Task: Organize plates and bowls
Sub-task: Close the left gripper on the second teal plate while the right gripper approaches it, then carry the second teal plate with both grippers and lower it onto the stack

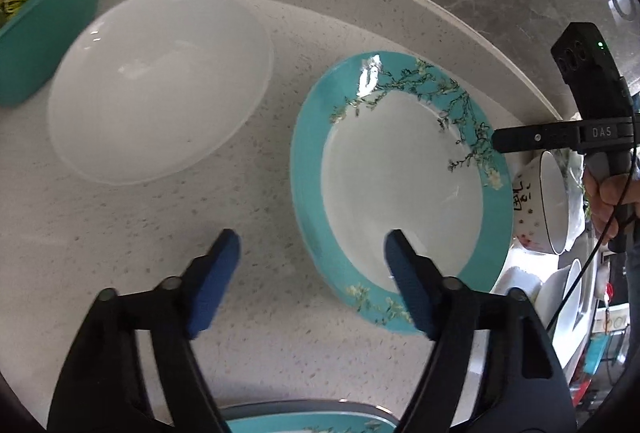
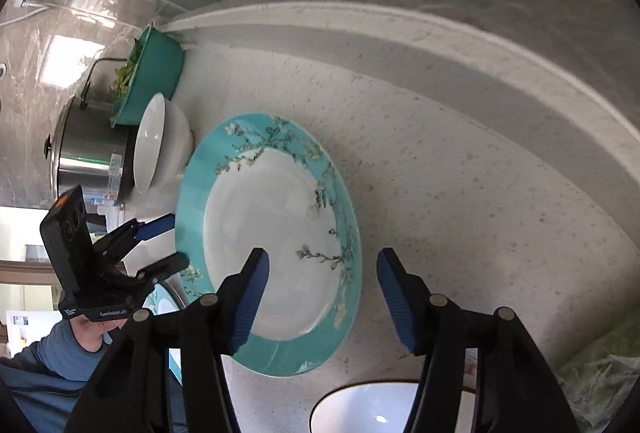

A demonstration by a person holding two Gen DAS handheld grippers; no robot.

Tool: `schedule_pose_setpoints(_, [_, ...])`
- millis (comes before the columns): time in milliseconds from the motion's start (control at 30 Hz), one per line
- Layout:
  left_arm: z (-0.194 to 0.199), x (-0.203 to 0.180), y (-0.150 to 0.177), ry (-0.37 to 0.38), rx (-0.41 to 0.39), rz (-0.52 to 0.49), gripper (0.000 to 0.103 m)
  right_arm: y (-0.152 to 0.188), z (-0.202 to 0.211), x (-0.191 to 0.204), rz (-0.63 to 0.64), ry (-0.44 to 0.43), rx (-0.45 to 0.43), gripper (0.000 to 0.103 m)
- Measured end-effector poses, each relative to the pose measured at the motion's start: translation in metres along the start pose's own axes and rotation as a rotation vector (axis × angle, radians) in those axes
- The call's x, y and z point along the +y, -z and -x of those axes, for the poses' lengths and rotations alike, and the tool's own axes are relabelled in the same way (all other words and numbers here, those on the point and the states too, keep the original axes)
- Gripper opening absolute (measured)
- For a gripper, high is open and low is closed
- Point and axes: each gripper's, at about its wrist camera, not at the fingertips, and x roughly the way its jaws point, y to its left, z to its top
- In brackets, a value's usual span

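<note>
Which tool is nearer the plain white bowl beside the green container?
Left. The left tool straddles the teal plate's rim on the side facing the white bowl; the right tool straddles the plate's far rim.

Teal-rimmed, blossom-branch-patterned plate (image 1: 400, 193); plain white bowl (image 1: 160, 85); green tub (image 1: 44, 33).

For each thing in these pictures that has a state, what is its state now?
Teal-rimmed plate: flat on counter, empty.
White bowl: upright, empty.
Green container: holds greens.
Patterned bowl: upright beside plate.
Left gripper: open, straddling plate rim.
Right gripper: open, straddling plate rim.
</note>
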Motion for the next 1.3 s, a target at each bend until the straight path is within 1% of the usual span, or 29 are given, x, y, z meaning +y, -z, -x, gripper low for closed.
schedule_pose_setpoints(33, [-0.003,-0.002,0.000,0.002,0.001,0.000,0.070,0.000,-0.003,0.000,-0.005,0.000,0.011,0.059])
schedule_pose_setpoints(133, [-0.010,-0.008,-0.002,0.013,0.009,-0.006,0.066,-0.003,-0.013,-0.003,-0.022,0.001,0.023,0.056])
schedule_pose_setpoints(167, [-0.013,-0.008,-0.002,0.019,0.014,-0.004,0.062,-0.004,-0.015,-0.004,-0.023,0.001,0.028,0.053])
schedule_pose_setpoints(200, [-0.016,-0.008,-0.003,0.025,0.020,0.003,0.054,-0.005,-0.018,-0.003,-0.024,0.002,0.031,0.050])
schedule_pose_setpoints(233, [-0.016,-0.007,-0.003,0.029,0.021,0.005,0.049,-0.005,-0.019,-0.003,-0.025,0.002,0.037,0.047])
schedule_pose_setpoints(267, [-0.017,-0.007,-0.003,0.031,0.021,0.003,0.041,-0.006,-0.021,-0.003,-0.023,0.005,0.040,0.041])
schedule_pose_setpoints(300, [-0.017,-0.008,-0.004,0.033,0.021,0.001,0.036,-0.006,-0.022,-0.003,-0.024,0.007,0.044,0.037])
schedule_pose_setpoints(367, [-0.019,-0.008,-0.006,0.044,0.026,0.000,0.032,-0.007,-0.024,-0.002,-0.028,0.011,0.049,0.035])
schedule_pose_setpoints(433, [-0.020,-0.008,-0.009,0.049,0.027,-0.003,0.030,-0.007,-0.024,-0.003,-0.032,0.018,0.049,0.031])
schedule_pose_setpoints(467, [-0.020,-0.008,-0.009,0.044,0.026,-0.006,0.029,-0.007,-0.024,-0.003,-0.034,0.027,0.048,0.027])
schedule_pose_setpoints(533, [-0.020,-0.007,-0.010,0.035,0.023,-0.007,0.023,-0.004,-0.023,-0.007,-0.041,0.044,0.047,0.019])
schedule_pose_setpoints(567, [-0.019,-0.004,-0.009,0.032,0.022,-0.004,0.016,-0.003,-0.023,-0.007,-0.042,0.055,0.044,0.014])
schedule_pose_setpoints(600, [-0.017,0.001,-0.009,0.041,0.020,0.003,0.014,-0.002,-0.022,-0.008,-0.047,0.064,0.042,0.013])
schedule_pose_setpoints(633, [-0.017,0.004,-0.009,0.055,0.021,0.009,0.014,-0.001,-0.021,-0.009,-0.052,0.064,0.039,0.013])
schedule_pose_setpoints(733, [-0.018,0.002,-0.009,0.037,0.022,-0.007,0.014,0.001,-0.021,-0.005,-0.045,0.088,0.034,0.014])
schedule_pose_setpoints(1000, [-0.019,0.003,-0.010,0.048,0.033,0.007,0.014,0.001,-0.018,0.001,-0.059,0.100,0.025,0.014])
schedule_pose_setpoints(1300, [0.001,0.006,-0.014,0.053,0.027,0.011,0.014,0.004,-0.007,0.014,-0.066,0.102,0.016,0.015])
